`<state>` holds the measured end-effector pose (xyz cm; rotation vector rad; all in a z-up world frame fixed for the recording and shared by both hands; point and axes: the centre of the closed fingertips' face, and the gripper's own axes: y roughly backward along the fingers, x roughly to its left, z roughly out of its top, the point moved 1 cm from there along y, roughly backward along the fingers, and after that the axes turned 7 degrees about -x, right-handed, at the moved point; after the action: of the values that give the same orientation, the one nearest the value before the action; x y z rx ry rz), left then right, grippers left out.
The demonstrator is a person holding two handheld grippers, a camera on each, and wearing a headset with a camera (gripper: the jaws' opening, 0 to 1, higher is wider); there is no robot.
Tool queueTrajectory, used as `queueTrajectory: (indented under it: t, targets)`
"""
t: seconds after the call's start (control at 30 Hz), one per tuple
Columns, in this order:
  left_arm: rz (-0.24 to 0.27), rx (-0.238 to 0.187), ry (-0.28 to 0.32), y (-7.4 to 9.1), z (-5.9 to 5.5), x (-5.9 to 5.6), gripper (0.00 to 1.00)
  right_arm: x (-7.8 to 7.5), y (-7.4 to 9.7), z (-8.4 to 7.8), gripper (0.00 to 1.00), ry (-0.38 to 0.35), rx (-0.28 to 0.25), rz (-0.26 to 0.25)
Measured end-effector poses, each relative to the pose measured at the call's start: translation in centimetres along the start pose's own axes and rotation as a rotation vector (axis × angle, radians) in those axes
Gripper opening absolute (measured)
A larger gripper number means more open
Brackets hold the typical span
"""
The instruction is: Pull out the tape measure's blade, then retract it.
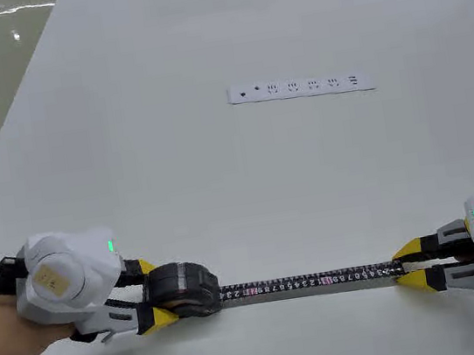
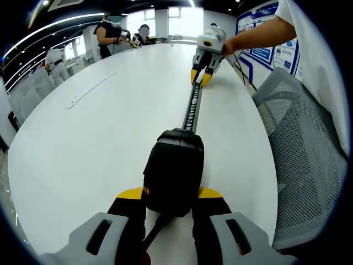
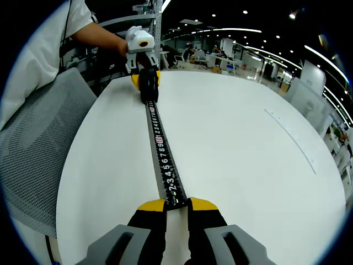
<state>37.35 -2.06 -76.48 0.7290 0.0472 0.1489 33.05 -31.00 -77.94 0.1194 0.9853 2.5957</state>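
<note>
A black tape measure case (image 1: 182,289) lies on the white table (image 1: 246,176) near the front edge, and my left gripper (image 1: 153,293) is shut on it. In the left gripper view the case (image 2: 174,170) sits between the yellow-tipped jaws. Its dark blade (image 1: 309,282) with white numbers is drawn out to the right, flat along the table. My right gripper (image 1: 411,265) is shut on the blade's end. In the right gripper view the blade (image 3: 162,160) runs from my jaws to the far case (image 3: 149,81).
A white power strip (image 1: 300,87) lies flat further back on the table. A grey mesh chair (image 2: 300,160) stands beside the table's near edge. People are at the table's far end (image 2: 116,33). Open tabletop stretches behind the blade.
</note>
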Motion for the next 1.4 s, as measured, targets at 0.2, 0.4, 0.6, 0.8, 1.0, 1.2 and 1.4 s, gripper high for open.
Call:
queueTrajectory:
  t: [0.2, 0.4, 0.6, 0.8, 1.0, 1.2, 1.4]
  targets:
    - [0.003, 0.004, -0.005, 0.0, 0.0, 0.0, 0.27, 0.0, -0.1, 0.0, 0.12, 0.013, 0.016, 0.01]
    - [0.009, 0.008, -0.003, 0.0, 0.0, 0.0, 0.28, 0.0, -0.1, 0.0, 0.13, 0.008, 0.023, 0.008]
    - [0.019, 0.008, 0.001, 0.0, 0.1, 0.0, 0.3, -0.2, -0.2, 0.2, 0.23, -0.023, 0.025, -0.016]
    - [0.025, 0.003, 0.021, 0.2, 0.1, 0.2, 0.34, -0.1, -0.2, 0.6, 0.23, -0.036, 0.012, -0.019]
    - [0.045, -0.005, 0.049, 0.7, 0.1, 0.3, 0.4, -0.1, 0.2, 1.3, 0.27, -0.077, -0.019, -0.048]
    - [0.101, -0.052, 0.113, 1.8, 0.4, 0.4, 0.49, -0.2, 0.6, 2.1, 0.41, -0.167, -0.052, -0.111]
    - [0.148, -0.095, 0.185, 2.9, 0.6, 0.2, 0.55, 0.2, 1.0, 2.4, 0.52, -0.207, -0.069, -0.144]
